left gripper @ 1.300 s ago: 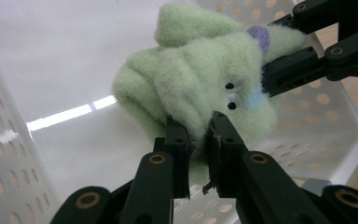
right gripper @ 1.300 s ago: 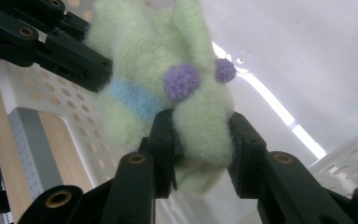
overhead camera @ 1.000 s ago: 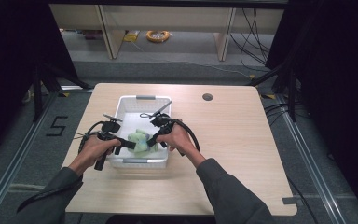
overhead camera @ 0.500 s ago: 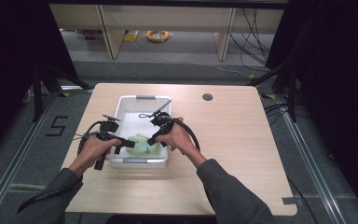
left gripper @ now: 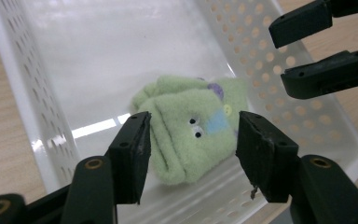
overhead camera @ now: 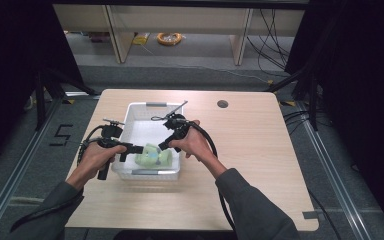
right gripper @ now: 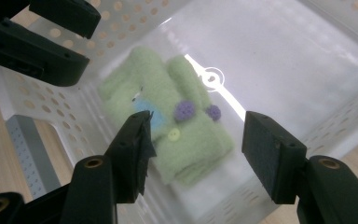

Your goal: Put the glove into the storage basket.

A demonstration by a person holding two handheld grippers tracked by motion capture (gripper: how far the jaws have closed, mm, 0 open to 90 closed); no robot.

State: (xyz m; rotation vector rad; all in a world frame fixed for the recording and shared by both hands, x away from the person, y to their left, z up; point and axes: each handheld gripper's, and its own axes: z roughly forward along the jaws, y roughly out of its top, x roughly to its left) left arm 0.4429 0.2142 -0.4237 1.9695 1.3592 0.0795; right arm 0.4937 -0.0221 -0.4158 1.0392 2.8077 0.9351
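A folded pale green fuzzy sock (overhead camera: 152,156) with eyes, a blue patch and purple buttons lies on the floor of a white perforated basket (overhead camera: 141,131). My left gripper (overhead camera: 139,149) hovers at the sock's left side, my right gripper (overhead camera: 164,145) at its right. In the left gripper view the sock (left gripper: 191,135) lies below the left gripper (left gripper: 191,149), untouched by its pads. In the right gripper view the sock (right gripper: 168,121) lies under the right gripper (right gripper: 196,149), clear of the pads. Both pairs of jaws have just been opening and hold nothing.
The basket stands left of centre on a light wooden table (overhead camera: 260,150), with bare tabletop to its right. A round cable hole (overhead camera: 222,104) sits near the far edge. Low shelves and cables lie on the floor beyond the table.
Both grippers have opened and lifted a little off the green sock, which now lies loose in the basket.
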